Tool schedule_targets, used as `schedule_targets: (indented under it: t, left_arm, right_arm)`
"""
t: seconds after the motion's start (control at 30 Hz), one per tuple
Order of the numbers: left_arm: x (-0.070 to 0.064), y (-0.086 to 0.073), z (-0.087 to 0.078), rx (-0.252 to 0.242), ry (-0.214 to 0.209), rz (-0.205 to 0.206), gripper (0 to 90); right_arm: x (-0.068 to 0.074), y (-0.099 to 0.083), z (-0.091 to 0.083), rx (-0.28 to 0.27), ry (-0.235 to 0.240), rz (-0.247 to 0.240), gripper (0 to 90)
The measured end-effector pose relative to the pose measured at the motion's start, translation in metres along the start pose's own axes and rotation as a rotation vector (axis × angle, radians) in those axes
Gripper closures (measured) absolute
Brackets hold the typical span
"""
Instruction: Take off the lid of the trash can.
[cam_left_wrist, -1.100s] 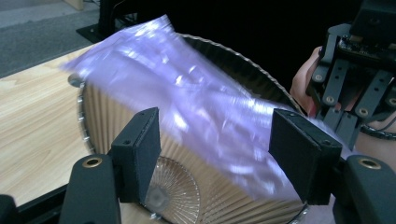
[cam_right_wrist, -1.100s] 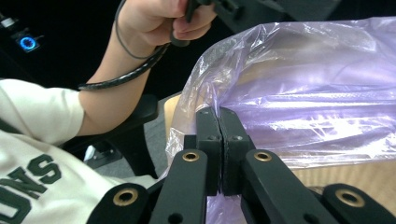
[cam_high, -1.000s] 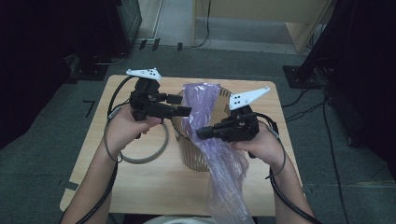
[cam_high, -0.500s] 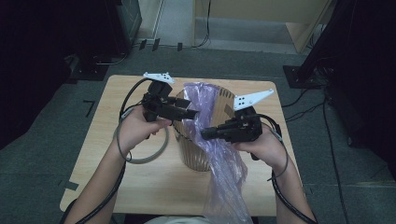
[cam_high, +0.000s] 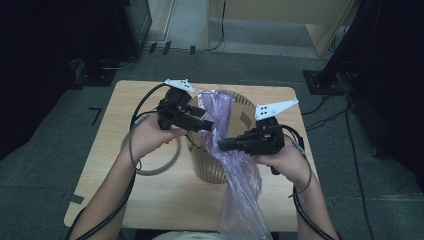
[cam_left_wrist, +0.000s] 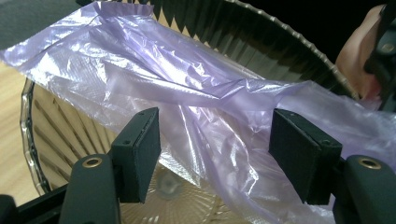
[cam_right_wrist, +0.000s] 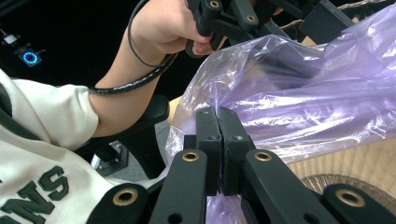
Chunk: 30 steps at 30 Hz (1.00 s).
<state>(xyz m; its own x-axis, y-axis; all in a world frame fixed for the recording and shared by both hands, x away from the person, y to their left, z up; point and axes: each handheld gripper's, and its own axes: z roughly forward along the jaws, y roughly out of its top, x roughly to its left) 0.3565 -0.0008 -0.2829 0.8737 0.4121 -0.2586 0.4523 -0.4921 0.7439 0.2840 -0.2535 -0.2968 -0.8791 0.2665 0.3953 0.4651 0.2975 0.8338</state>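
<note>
Even overhead light is brightening the table (cam_high: 150, 200) while surroundings at nine and three o'clock are staying dark; glare is streaking the purple bag (cam_left_wrist: 196, 93), and nearby jaws are blurring slightly

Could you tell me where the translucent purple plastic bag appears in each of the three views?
High view: the translucent purple plastic bag runs from the ribbed wooden bin at table centre down over the near edge.
Left gripper view: it stretches across the frame behind the open left gripper.
Right gripper view: it fills the right half, pinched in the shut right gripper.
Shared landmark: the bin's ribbed wall.
</note>
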Motion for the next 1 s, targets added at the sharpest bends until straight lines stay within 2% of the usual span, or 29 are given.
schedule_targets:
  t: [0.1,0.2,0.27,0.33,0.53,0.67,0.7,0.77,0.8,0.83,1.0]
  left_arm:
    - [0.0,0.001,0.002,0.01,0.015,0.003,33.3]
    - [0.002,0.0,0.0,-0.001,-0.001,-0.003,33.3]
    - [0.001,-0.001,-0.002,-0.021,-0.012,0.011,33.4]
    - [0.003,0.0,-0.004,-0.043,0.001,0.011,33.3]
    - [0.009,-0.002,-0.017,-0.098,0.02,-0.012,33.3]
    - [0.01,0.001,-0.02,-0.156,-0.009,-0.039,33.4]
    - [0.009,0.001,-0.018,-0.157,-0.015,-0.042,33.3]
    - [0.004,0.001,-0.011,-0.123,-0.033,-0.02,33.3]
    - [0.002,0.0,-0.008,-0.1,-0.068,-0.019,33.3]
    - [0.001,0.0,-0.006,-0.095,-0.078,-0.013,33.2]
    - [-0.004,-0.001,-0.006,-0.083,-0.052,0.0,33.4]
  right_arm:
    - [0.0,0.0,0.001,0.007,-0.004,-0.003,89.5]
    - [0.0,-0.001,-0.002,0.006,-0.014,0.001,89.5]
    - [-0.001,-0.001,-0.004,0.0,-0.022,0.006,89.5]
    - [-0.004,-0.001,-0.005,-0.007,-0.027,0.011,89.5]
    - [-0.01,0.001,-0.007,-0.022,-0.036,0.022,89.4]
    - [-0.012,0.003,-0.008,-0.018,-0.039,0.022,89.4]
    - [-0.011,0.003,-0.008,-0.016,-0.04,0.02,89.4]
    - [-0.01,0.003,-0.007,-0.016,-0.034,0.017,89.3]
    - [-0.01,0.004,-0.007,-0.017,-0.03,0.014,89.2]
    - [-0.008,0.005,-0.006,-0.015,-0.026,0.014,89.2]
    - [-0.002,0.007,-0.006,-0.003,-0.024,-0.008,89.3]
